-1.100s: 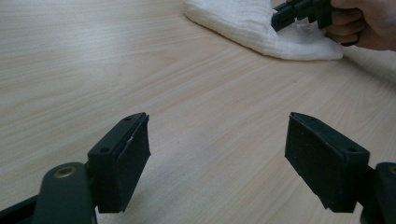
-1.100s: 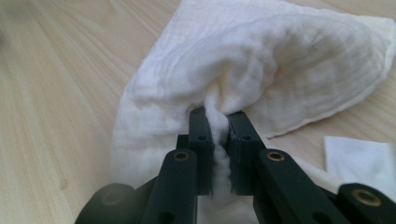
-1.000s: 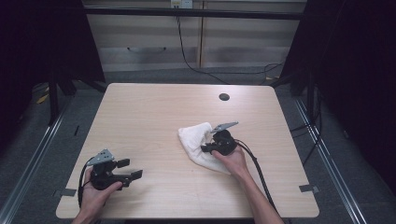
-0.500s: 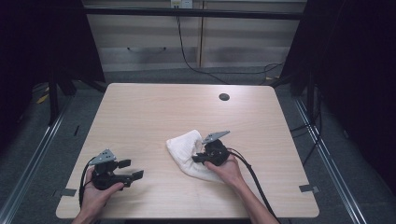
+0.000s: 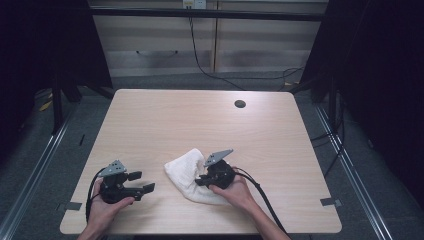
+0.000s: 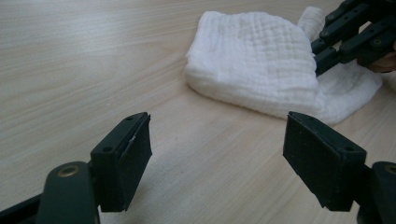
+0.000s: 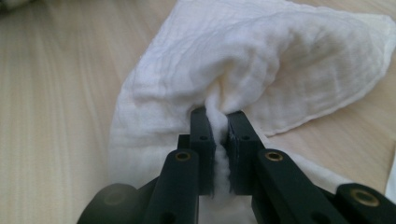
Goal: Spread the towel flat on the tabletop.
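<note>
From above, my desk (image 5: 200, 125) is evenly lit from overhead while the room to either side falls into near-black. Shadows under my hands are short and soft, with no glare on the wood. The high view is a little grainy and soft. In my left hand-held gripper (image 6: 217, 154) view the close jaws are blurred and the white cloth (image 6: 261, 70) is sharper. In the right view the cloth (image 7: 261, 60) looks bright, nearly washed out, with its far edges soft.

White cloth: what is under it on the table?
The white cloth lies bunched on the bare wooden table, its fold pinched in the right tool. Anything beneath the folds is covered and cannot be seen.
</note>
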{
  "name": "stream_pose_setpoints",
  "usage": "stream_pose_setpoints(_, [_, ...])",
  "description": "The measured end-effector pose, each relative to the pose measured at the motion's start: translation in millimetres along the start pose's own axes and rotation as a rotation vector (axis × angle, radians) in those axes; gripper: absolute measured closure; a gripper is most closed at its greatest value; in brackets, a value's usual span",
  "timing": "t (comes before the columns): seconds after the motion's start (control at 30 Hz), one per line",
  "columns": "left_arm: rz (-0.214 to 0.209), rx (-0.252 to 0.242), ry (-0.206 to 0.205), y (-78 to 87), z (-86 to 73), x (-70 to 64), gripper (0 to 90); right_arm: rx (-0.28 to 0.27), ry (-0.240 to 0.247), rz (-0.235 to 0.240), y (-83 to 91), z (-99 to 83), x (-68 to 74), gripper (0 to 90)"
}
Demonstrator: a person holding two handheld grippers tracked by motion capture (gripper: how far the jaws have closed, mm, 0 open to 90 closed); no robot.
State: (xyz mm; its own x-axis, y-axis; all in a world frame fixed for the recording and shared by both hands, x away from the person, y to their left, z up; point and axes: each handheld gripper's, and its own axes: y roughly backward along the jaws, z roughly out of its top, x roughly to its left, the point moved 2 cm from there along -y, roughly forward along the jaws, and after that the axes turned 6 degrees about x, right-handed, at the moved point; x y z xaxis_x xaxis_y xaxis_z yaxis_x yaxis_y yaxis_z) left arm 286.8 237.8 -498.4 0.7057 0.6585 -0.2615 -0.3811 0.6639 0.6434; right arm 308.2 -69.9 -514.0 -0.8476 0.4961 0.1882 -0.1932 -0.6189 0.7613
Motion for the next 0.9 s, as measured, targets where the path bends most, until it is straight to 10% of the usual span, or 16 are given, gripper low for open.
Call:
stream_pose_setpoints(0.23, [-0.003, 0.027, -0.003, -4.5, 2.0, -1.9, 25.9, -0.011, 0.027, 0.004, 1.8, 1.2, 13.4, 69.5])
stream_pose_setpoints(0.4, [-0.001, 0.035, -0.031, -7.4, 12.1, -3.5, 28.6, -0.079, 0.016, -0.044, 33.1, 4.5, 11.6, 57.8])
stream_pose_setpoints(0.63, [-0.035, 0.024, -0.035, -19.0, 38.4, 0.3, 38.6, -0.14, -0.083, -0.118, 88.1, -7.1, -20.5, 68.7])
stream_pose_setpoints(0.9, [-0.051, 0.088, -0.086, -47.6, 38.9, -3.3, 53.1, -0.098, -0.163, -0.148, 74.2, -29.3, -41.7, 64.6])
